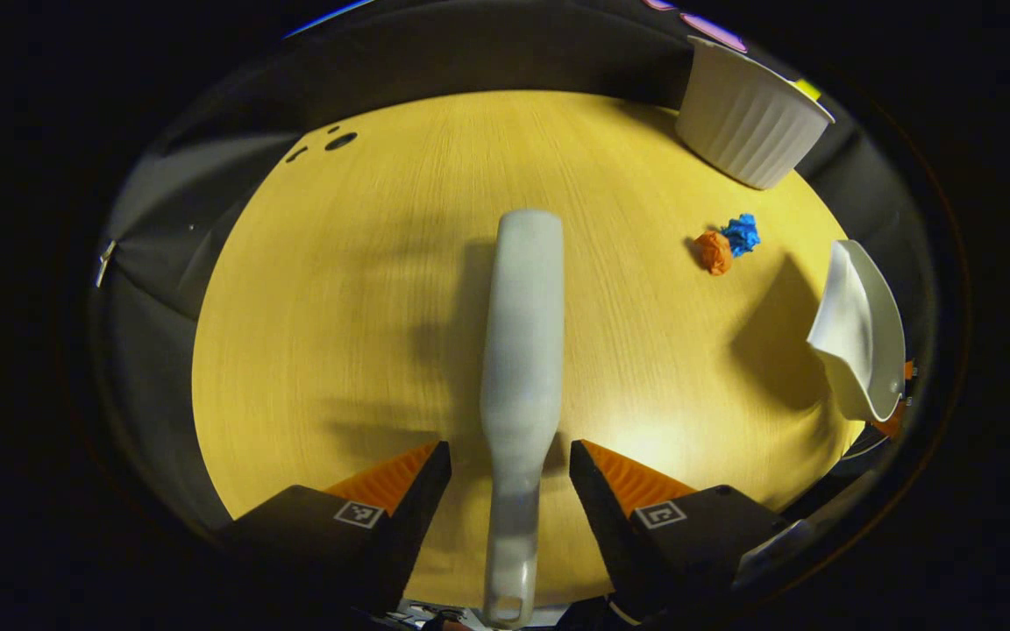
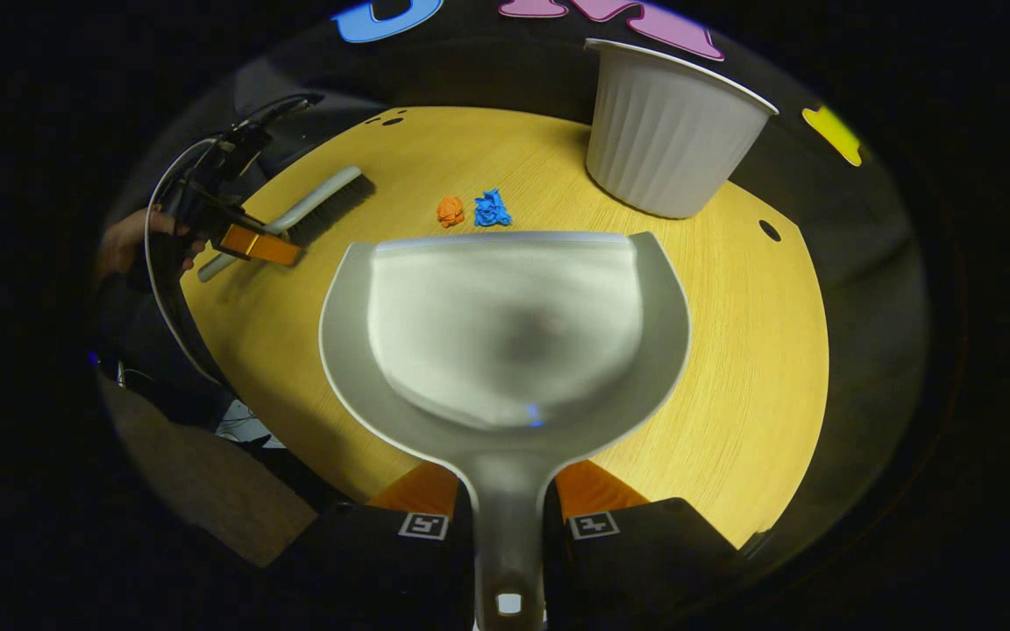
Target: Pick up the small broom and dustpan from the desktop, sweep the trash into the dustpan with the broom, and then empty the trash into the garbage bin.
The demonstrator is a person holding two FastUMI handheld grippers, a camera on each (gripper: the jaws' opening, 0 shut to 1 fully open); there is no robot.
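Two crumpled scraps, one orange point(image 2: 450, 211) and one blue point(image 2: 493, 209), are seen lying together on the desktop point(image 2: 733, 368) near the bin point(image 2: 667, 131). The dustpan point(image 2: 505, 324) is clamped by the right gripper point(image 2: 508, 517). The broom point(image 1: 518, 368) is straddled by the left gripper point(image 1: 510, 478), its jaws spread wide and clear of the handle.

Left gripper point(image 1: 509, 460) agape, right gripper point(image 2: 507, 491) clamped.

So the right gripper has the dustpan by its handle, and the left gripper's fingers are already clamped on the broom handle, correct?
Not quite. In the left gripper view the left gripper is open, its fingers standing apart on either side of the broom handle. The right gripper does hold the dustpan by its handle.
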